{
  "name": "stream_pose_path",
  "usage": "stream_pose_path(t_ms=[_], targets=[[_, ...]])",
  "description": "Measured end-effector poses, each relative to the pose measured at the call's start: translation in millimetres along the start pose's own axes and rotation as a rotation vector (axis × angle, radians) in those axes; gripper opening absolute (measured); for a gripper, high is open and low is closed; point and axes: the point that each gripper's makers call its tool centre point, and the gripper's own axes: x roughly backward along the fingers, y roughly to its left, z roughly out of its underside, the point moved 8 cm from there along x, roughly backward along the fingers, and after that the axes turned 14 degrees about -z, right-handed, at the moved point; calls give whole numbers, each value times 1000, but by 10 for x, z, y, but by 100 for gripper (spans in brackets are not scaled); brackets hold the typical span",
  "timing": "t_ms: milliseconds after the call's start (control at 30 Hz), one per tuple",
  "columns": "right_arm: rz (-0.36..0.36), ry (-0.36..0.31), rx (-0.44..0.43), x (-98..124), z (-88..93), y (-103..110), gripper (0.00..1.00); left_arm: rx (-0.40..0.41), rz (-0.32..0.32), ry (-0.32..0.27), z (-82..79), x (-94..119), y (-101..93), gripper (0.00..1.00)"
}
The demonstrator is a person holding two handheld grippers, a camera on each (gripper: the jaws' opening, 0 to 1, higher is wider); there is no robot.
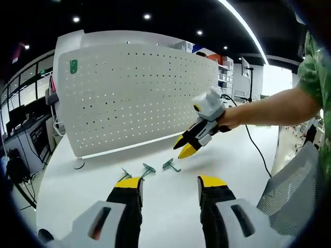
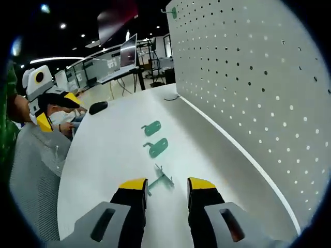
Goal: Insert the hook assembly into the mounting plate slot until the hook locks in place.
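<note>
The left gripper view looks across the table (image 1: 170, 206) squarely at the pegboard (image 1: 134, 93); the right gripper view looks along the pegboard (image 2: 248, 77), close beside it; both share the hooks (image 1: 147, 169) (image 2: 155, 147) before the pegboard

An open-plan office or lab is indicated: rows of desks with monitors (image 2: 128, 50) are seen under recessed ceiling spotlights (image 1: 147, 16) (shelving, possibly, further back), and a white perforated pegboard (image 1: 139, 93) is stood on a white table (image 2: 103, 155).
</note>
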Motion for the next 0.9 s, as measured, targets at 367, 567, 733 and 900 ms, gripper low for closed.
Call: stream_pose_path(t_ms=[367,567,733,900], targets=[[-7,18,16,-93,47,-27,19,3,3,4,9,8,0,43],[-9,34,40,-127,56,-38,15,2,6,6,15,7,0,42],[-12,47,54,-149,60,-51,12,5,7,8,16,6,3,41],[-14,51,80,-172,68,-55,8,7,7,7,14,8,2,40]])
